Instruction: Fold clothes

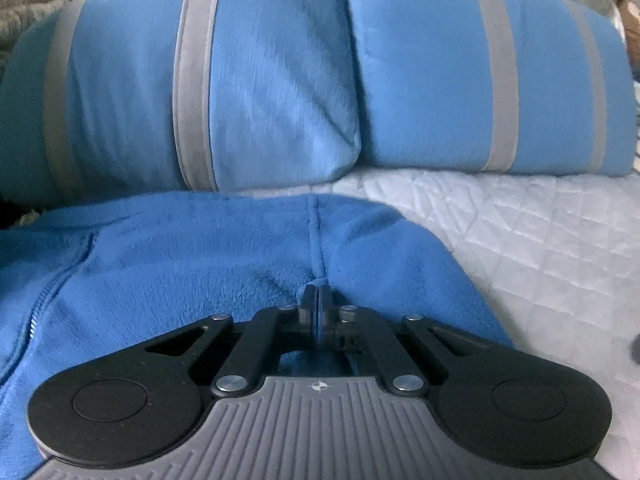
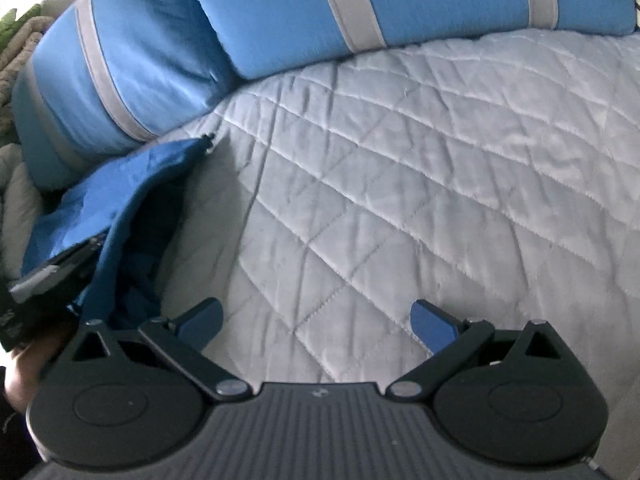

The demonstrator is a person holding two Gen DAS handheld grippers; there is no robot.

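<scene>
A blue fleece garment (image 1: 200,264) with a zipper lies on the white quilted bed (image 1: 540,248). My left gripper (image 1: 319,300) is shut on a fold of the blue fleece near a seam. In the right wrist view the same garment (image 2: 120,208) hangs lifted at the left, its zipper end near the pillows. My right gripper (image 2: 316,320) is open and empty, its blue pads over bare quilt (image 2: 400,200), to the right of the garment.
Two blue pillows with grey stripes (image 1: 260,80) (image 1: 480,68) lean along the far side of the bed. They also show in the right wrist view (image 2: 132,72) (image 2: 400,0). A beige knitted blanket (image 1: 24,4) lies at the far left.
</scene>
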